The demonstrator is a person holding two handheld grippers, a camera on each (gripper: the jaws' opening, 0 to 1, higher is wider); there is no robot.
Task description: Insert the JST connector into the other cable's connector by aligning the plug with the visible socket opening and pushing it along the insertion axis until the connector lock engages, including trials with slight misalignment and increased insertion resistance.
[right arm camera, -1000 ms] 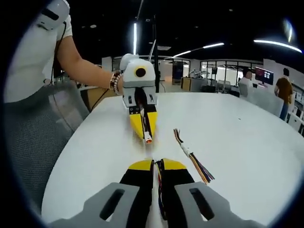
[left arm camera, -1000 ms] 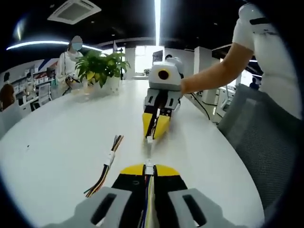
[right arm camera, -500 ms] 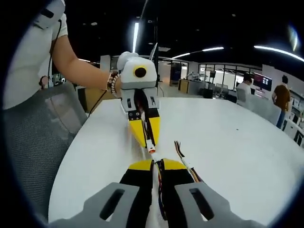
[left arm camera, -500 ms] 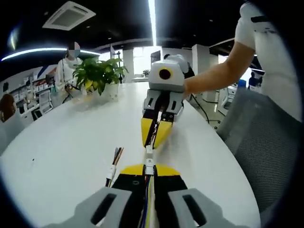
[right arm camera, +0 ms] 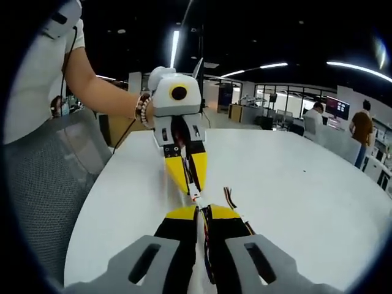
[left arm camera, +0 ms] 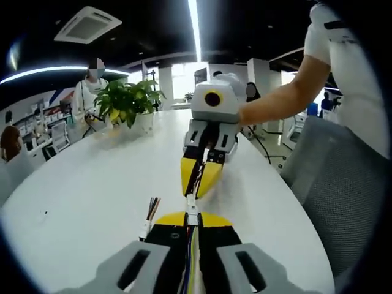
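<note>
In the left gripper view, the left gripper (left arm camera: 192, 222) has its yellow-tipped jaws closed on a white plug (left arm camera: 192, 217), whose coloured wires run back between the jaws. Straight ahead, tip to tip, the right gripper (left arm camera: 197, 187) points back at it, jaws clamped on a dark cable that ends in a small white socket (left arm camera: 192, 199). Plug and socket meet or nearly meet; whether they are seated cannot be told. Just left of the left gripper's tips a spare cable (left arm camera: 147, 215) with a white connector and fanned coloured wires lies on the white table (left arm camera: 92, 177). Further off to the left stands a potted plant (left arm camera: 127, 101).

In the right gripper view, the right gripper (right arm camera: 200, 215) is shut on dark wires between its jaws. The left gripper (right arm camera: 191, 188) faces it head on, its white plug (right arm camera: 195, 197) touching or just short of the right gripper's tips. The spare cable (right arm camera: 231, 199) lies just right of those tips. A hand (right arm camera: 139, 109) with a beaded bracelet holds the left gripper.

No writing or brand mark can be read on the grippers, cables or table.
</note>
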